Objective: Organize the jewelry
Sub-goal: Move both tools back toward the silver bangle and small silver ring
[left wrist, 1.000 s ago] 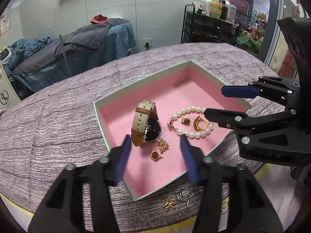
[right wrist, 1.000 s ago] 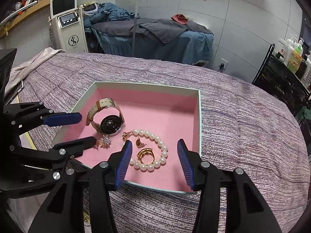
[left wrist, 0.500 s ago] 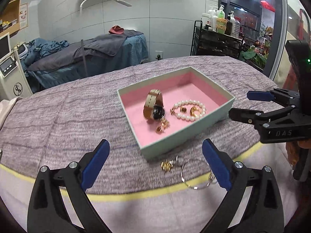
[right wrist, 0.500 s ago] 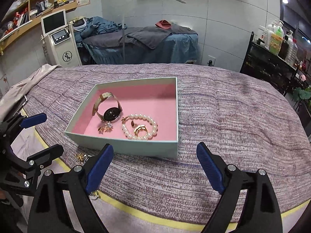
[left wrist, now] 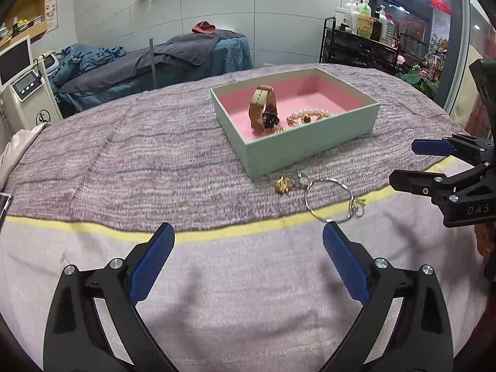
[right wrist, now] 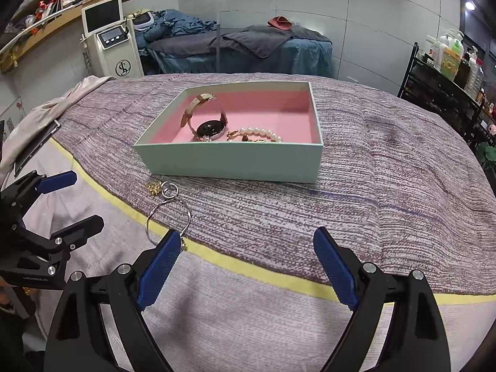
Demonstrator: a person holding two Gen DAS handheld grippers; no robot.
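Mostly done: watch + pearl bracelet lie in box. Silver bangle & gold charm remain on cloth just beside box. I've both left gripper and right gripper wide apart, empty.

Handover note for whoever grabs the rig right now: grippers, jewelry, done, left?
Left gripper: open, empty.
Right gripper: open, empty.
Done: tan-strap watch, white pearl bracelet and small gold pieces lie in the mint-green, pink-lined box.
Left: large silver hoop ring and small gold charm cluster lie on the purple woven cloth, in front of the box.
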